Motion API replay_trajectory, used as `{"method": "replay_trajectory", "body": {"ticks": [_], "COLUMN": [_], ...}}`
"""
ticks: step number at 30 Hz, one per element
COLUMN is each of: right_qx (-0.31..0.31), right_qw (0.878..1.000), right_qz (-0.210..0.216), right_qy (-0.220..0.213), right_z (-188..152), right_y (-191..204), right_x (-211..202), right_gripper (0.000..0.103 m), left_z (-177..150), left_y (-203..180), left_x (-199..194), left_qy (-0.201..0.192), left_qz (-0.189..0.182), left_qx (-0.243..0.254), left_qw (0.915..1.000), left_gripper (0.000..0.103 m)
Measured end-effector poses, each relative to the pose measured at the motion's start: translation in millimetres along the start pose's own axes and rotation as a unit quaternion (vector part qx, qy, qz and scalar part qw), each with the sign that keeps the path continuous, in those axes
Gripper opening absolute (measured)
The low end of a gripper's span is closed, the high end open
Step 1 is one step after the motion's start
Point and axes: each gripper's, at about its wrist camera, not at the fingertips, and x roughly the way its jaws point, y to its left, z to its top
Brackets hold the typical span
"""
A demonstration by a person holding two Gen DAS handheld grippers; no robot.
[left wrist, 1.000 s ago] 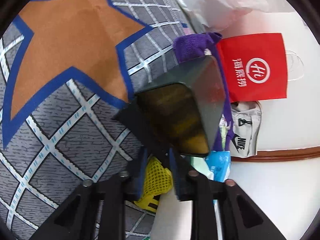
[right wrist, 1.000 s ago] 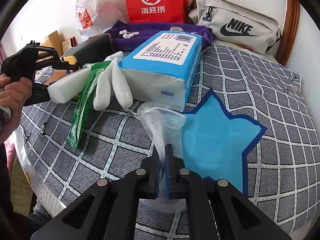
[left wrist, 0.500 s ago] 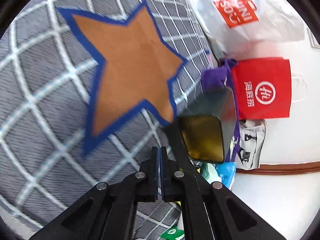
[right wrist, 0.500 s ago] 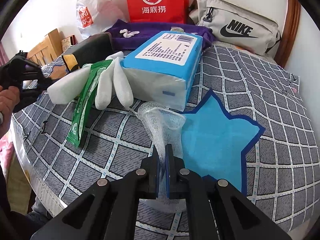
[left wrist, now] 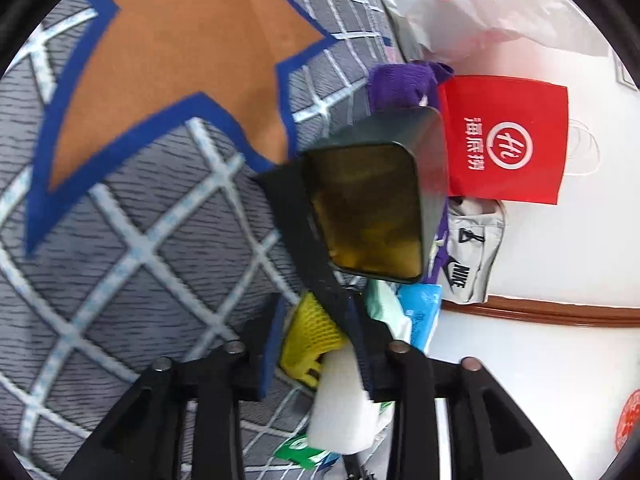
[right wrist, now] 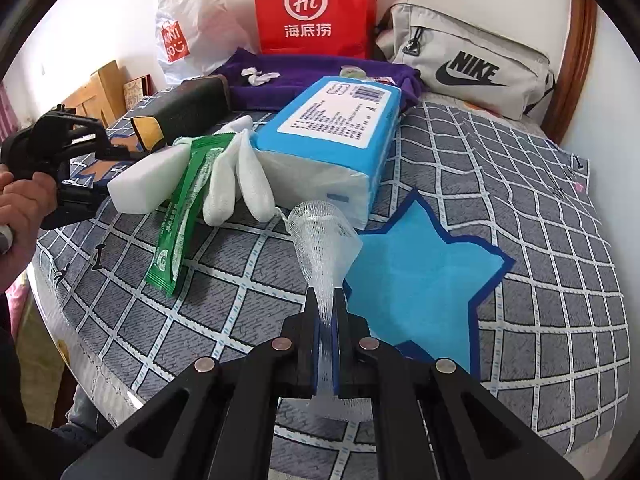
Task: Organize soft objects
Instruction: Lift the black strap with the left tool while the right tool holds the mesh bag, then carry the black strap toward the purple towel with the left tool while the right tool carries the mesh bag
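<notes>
My right gripper (right wrist: 326, 320) is shut on a white mesh net sleeve (right wrist: 324, 240) that stands up from the checked bed cover (right wrist: 224, 288). Behind it lie a blue tissue pack (right wrist: 332, 136), a white glove (right wrist: 236, 176), a green sachet (right wrist: 184, 208) and a white foam block (right wrist: 148, 184). My left gripper (left wrist: 320, 340) has its jaws opening around a yellow mesh piece (left wrist: 316, 332), without pressing on it. The foam block (left wrist: 340, 404) lies just under the right finger. A dark open box (left wrist: 372, 208) lies on its side just ahead, its black flap (left wrist: 308, 248) reaching down between the fingers.
A purple cloth (right wrist: 312, 76), a red paper bag (right wrist: 312, 8), a grey Nike bag (right wrist: 472, 64) and a white plastic bag (right wrist: 188, 28) line the wall. A hand (right wrist: 24, 208) holds the left gripper (right wrist: 116, 172) at the bed's left edge. A blue star patch (right wrist: 416, 276) lies right of the net.
The left gripper drew back from the pile and shut with nothing in it, then came forward again with its jaws apart around the yellow mesh. The right gripper and its net have not moved.
</notes>
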Motion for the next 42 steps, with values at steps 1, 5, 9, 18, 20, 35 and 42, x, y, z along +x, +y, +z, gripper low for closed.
{"method": "replay_trajectory", "body": {"ticks": [1,5,9,18,20,35,42], "right_qx": [0.001,0.002,0.000,0.000,-0.001,-0.019,-0.026], "right_qw": [1.000,1.000,1.000,1.000,1.000,1.000,1.000], "right_qz": [0.001,0.005,0.011,0.009,0.006,-0.001,0.002], "right_qy": [0.001,0.004,0.009,0.013,0.012,-0.002,-0.004], "right_z": [-0.2,0.9,2.0,1.7,1.8,1.2,0.0], "right_y": [-1.0,-2.6,-2.3,-2.4,-2.0,17.5,24.1], "right_x": [1.0,6.3,13.7,14.5,12.9,-8.1,-11.6], "right_gripper": [0.005,0.005,0.005,0.005,0.005,0.005,0.005], "left_z": [-0.2,-1.7,-5.0,-3.7,-3.5,9.7,6.7], "left_y": [-0.7,0.7,-0.5,15.1,14.7,24.3,-8.3], "left_x": [0.2,5.6,10.1,9.9,2.6,-66.7,-48.8], "left_qy": [-0.004,-0.022,-0.038,-0.033,-0.032,-0.044,-0.042], "left_qz": [-0.004,-0.023,-0.029,-0.043,-0.038,0.098,0.192], "left_qx": [-0.005,-0.034,-0.049,-0.080,-0.074,0.030,0.147], "left_qw": [1.0000,0.9989,0.9977,0.9954,0.9960,0.9937,0.9695], "left_gripper": [0.037,0.037,0.033,0.006,0.005,0.005,0.009]}}
